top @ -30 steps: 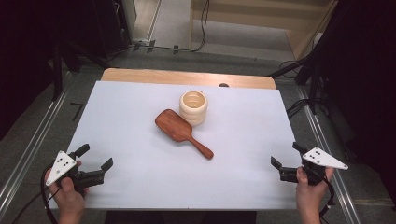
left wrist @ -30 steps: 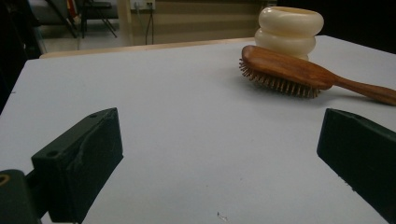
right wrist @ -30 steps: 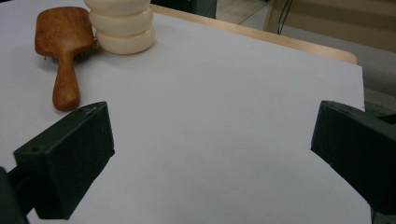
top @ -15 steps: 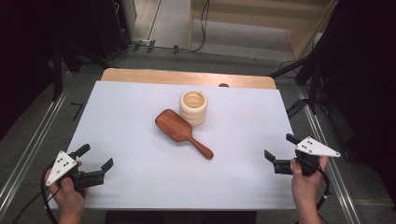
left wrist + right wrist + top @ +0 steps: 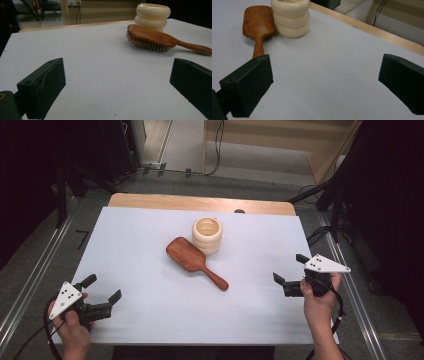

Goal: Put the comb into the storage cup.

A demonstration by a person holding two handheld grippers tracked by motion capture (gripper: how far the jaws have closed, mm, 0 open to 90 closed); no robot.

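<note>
Both claws stood wide and empty over the table (image 5: 150, 250). The wooden hairbrush (image 5: 192, 260) lay bristles down, well ahead of the left claw (image 5: 102, 290) and the right claw (image 5: 289, 272), its head beside a cream ringed cup (image 5: 207, 235).

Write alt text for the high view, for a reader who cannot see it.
A wooden hairbrush lies bristles-down mid-table beside a cream ringed cup on a white table. A person's hands hold the left gripper at the near left corner and the right gripper at the right edge, both with jaws open and empty.
</note>
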